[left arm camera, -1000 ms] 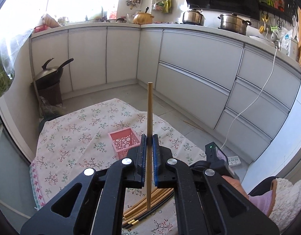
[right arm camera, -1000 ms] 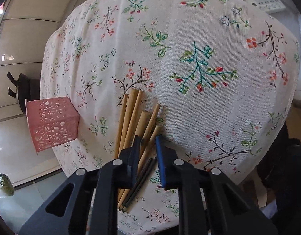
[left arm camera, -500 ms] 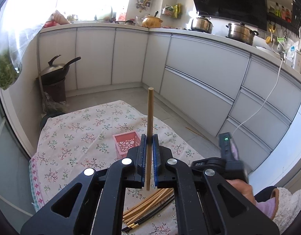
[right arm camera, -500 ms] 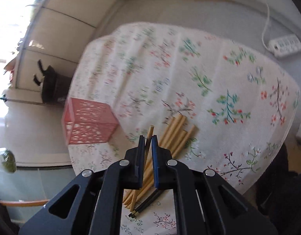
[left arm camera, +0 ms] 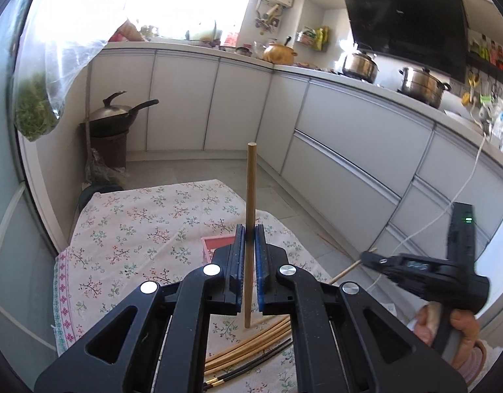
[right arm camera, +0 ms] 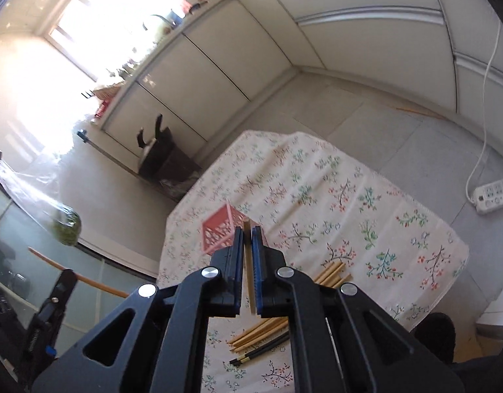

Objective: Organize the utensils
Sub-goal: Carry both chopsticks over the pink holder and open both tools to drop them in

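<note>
Left wrist view: left tool (left arm camera: 248, 240) clamped on a pale wooden chopstick (left arm camera: 251, 190) that stands upright. Right tool (right arm camera: 247, 242) has just closed, and it's pinching another chopstick (right arm camera: 249, 275) lying along its jaws. Beyond both tools sits the pink perforated basket (right arm camera: 217, 232), half hidden. Nearer than the basket, loose wooden chopsticks (right arm camera: 261, 329) and a dark pair (right arm camera: 261, 348) lie on the floral-clothed bench (right arm camera: 366, 203), partly covered. No writing readable.

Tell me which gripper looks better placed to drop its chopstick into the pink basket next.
Probably the left gripper: its chopstick stands upright with the pink basket just beyond it. The right gripper holds its chopstick along the jaws.
</note>
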Tool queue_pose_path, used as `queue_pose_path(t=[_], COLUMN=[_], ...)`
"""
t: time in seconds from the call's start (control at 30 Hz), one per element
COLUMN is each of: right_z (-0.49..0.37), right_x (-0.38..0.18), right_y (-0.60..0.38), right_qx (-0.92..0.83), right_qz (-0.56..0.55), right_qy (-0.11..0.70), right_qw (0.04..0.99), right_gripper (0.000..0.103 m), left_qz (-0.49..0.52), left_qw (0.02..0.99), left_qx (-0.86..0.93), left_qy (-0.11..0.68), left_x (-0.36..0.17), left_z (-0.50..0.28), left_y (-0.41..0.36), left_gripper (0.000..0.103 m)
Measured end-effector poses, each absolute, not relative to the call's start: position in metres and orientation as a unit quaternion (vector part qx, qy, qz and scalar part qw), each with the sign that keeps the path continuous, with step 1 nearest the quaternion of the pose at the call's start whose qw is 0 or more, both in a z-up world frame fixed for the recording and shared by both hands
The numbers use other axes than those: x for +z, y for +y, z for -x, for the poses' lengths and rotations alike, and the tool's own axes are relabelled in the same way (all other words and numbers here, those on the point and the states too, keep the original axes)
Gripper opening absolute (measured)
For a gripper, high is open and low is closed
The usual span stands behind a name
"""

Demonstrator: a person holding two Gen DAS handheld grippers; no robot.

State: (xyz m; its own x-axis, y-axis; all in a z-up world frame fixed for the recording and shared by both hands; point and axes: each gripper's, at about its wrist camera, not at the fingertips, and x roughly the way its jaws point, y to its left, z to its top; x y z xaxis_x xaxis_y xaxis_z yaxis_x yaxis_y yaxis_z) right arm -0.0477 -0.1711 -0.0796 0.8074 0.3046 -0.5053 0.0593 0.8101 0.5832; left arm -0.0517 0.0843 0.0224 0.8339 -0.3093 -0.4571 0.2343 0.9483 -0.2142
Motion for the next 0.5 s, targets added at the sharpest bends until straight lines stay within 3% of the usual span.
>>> queue_pose_path(t=[0.5], right_z=[0.025], right_x=[0.014], right_y=[-0.198], right_qx=[0.096], right_qz=[-0.309], right_qy=[0.206], right_qw=[0.924], right_gripper=[0.005], left_qz=[0.121], left_qw=[0.969], left_qx=[-0.09], left_qy=[0.198], left_x=[0.072], left_z=[-0.002], left_y=[0.082], left_gripper=[0.005])
